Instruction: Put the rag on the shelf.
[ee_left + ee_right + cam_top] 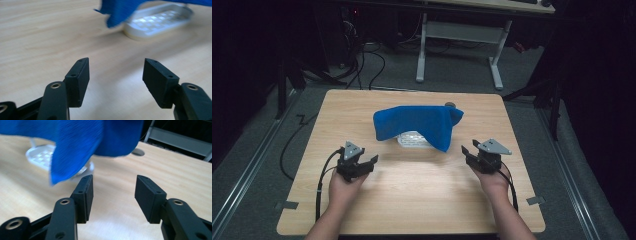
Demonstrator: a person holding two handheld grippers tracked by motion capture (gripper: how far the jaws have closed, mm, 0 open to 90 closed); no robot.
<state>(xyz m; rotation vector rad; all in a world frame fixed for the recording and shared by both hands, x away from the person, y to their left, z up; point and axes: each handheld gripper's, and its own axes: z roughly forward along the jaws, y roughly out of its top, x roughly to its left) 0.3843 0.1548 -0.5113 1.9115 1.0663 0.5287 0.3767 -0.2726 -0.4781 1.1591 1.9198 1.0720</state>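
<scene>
Here, a blue cloth (417, 125) partly covers a white tray (413, 139).

A table (412, 205) takes up the middle of the high view. A cloth (417, 125) is draped over a tray (412, 140) a little beyond the table's centre, and the tray's near edge shows from under it. One corner of the cloth hangs lowest at the right, nearer than the tray. At the far right end of the cloth sits a small round thing (450, 104) (what it is cannot be told). The left gripper (364, 165) lies near and left of the cloth, the right gripper (471, 152) near and right of it, both apart from it. Beyond the table's far edge stands a desk frame (462, 35) on the floor.
</scene>
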